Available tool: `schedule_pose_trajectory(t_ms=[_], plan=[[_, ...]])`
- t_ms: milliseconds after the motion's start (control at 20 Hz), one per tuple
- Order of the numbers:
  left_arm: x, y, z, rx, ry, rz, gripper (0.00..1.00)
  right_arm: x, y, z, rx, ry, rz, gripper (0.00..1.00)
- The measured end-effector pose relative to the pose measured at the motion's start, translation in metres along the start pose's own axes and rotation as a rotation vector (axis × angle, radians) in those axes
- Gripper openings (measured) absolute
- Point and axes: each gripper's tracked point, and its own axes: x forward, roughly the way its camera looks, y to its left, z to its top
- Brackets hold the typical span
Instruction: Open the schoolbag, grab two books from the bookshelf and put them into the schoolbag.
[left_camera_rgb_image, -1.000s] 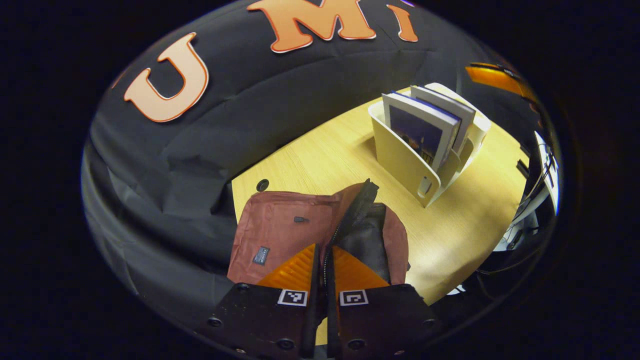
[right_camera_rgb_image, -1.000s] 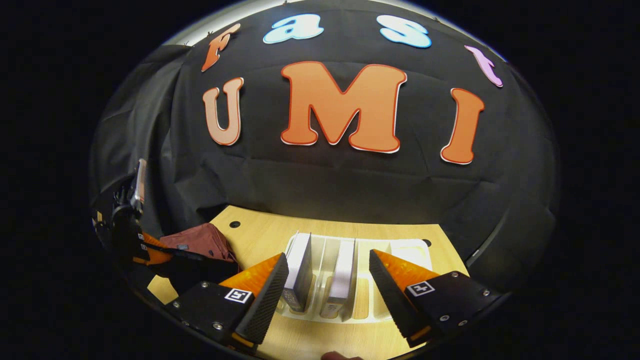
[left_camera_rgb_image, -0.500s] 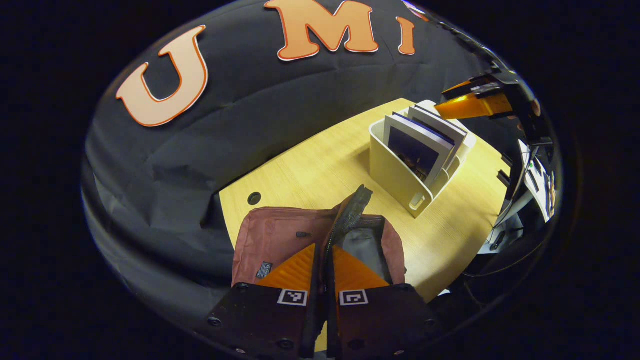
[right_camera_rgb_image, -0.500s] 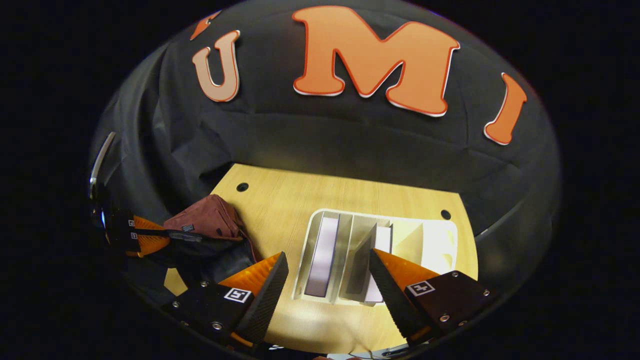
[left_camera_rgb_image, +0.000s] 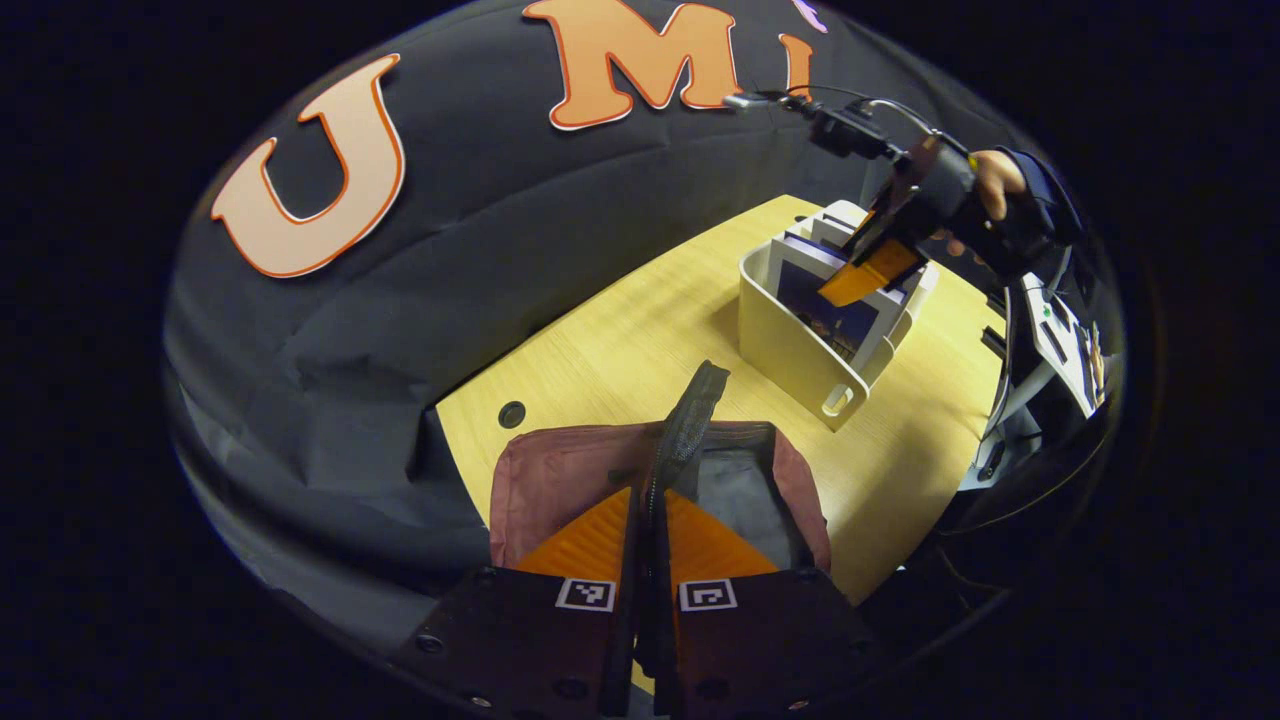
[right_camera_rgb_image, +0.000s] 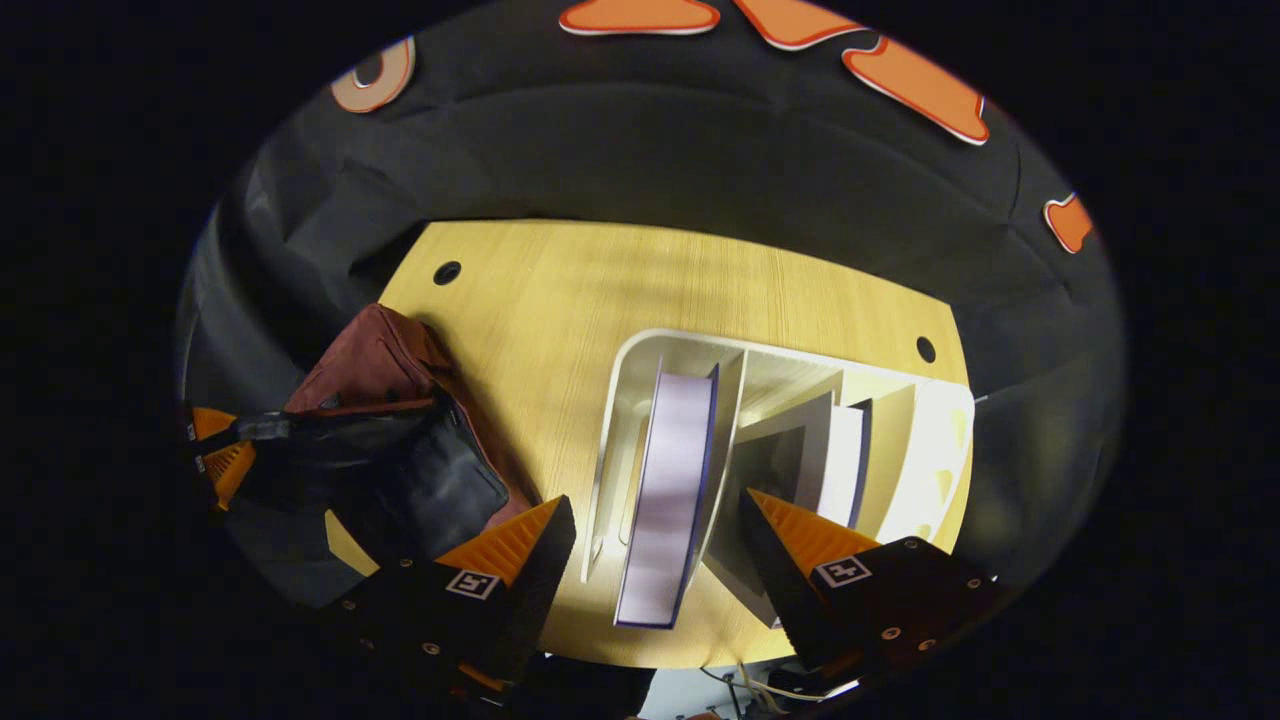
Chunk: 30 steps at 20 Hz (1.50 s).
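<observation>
The schoolbag is laid on the pale wooden surface, near the edge closest to the left tool. That tool is closed, its two fingers pressed together on the zipper edge of the bag's flap; the flap is held raised, presumably so that the mouth stays wide and the dark lining is kept exposed for a book to be dropped in. In the right gripper view the same bag is seen held open at the left, with the left tool at its rim.

The bookshelf, a white divided rack, is set well apart from the bag. Two books are stood upright in separate compartments, so that each spine can be straddled from above: the first book in the left slot, the second book leaning in the next.

The right tool is opened wide and nothing is gripped by it. It is held above the rack, with the first book framed between its fingers, which suggests that this book is to be taken first. In the left gripper view that tool is seen lowered at the rack, carried by a hand.
</observation>
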Motion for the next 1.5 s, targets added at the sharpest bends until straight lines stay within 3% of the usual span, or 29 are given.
schedule_pose_trajectory(t_ms=[300,350,400,600,750,800,850,900,950,1000,1050,1500], plan=[[0.004,0.001,0.000,0.003,-0.001,-0.015,0.10,0.032,0.001,-0.003,0.034,0.138,-0.014,0.84],[0.006,0.002,0.000,0.002,0.000,-0.015,0.09,0.035,0.002,-0.005,0.044,0.162,-0.025,0.70],[0.006,0.003,-0.002,-0.002,0.000,-0.011,0.10,0.039,0.004,-0.007,0.048,0.182,-0.024,0.75],[0.007,0.003,-0.005,-0.018,-0.004,-0.018,0.09,0.043,0.003,-0.016,0.084,0.244,-0.038,0.42],[0.008,0.003,-0.008,-0.030,-0.006,-0.025,0.09,0.030,0.000,-0.017,0.097,0.262,-0.043,0.39],[0.010,0.004,-0.010,-0.035,-0.007,-0.027,0.09,0.022,-0.002,-0.016,0.107,0.256,-0.036,0.46],[0.009,0.004,-0.010,-0.035,-0.008,-0.028,0.09,0.012,-0.004,-0.014,0.114,0.245,-0.030,0.39],[0.009,0.003,-0.009,-0.036,-0.010,-0.031,0.09,0.001,-0.006,-0.011,0.124,0.227,-0.023,0.38],[0.009,0.001,-0.008,-0.037,-0.011,-0.035,0.09,-0.011,-0.008,-0.009,0.133,0.207,-0.016,0.46],[0.008,0.000,-0.008,-0.035,-0.014,-0.038,0.09,-0.024,-0.011,-0.007,0.140,0.186,-0.011,0.30],[0.007,0.001,-0.007,-0.032,-0.014,-0.038,0.09,-0.035,-0.014,-0.005,0.149,0.158,-0.009,0.38],[0.007,0.003,-0.007,-0.022,-0.001,-0.038,0.09,-0.134,-0.015,-0.014,0.279,-0.015,0.116,0.36]])
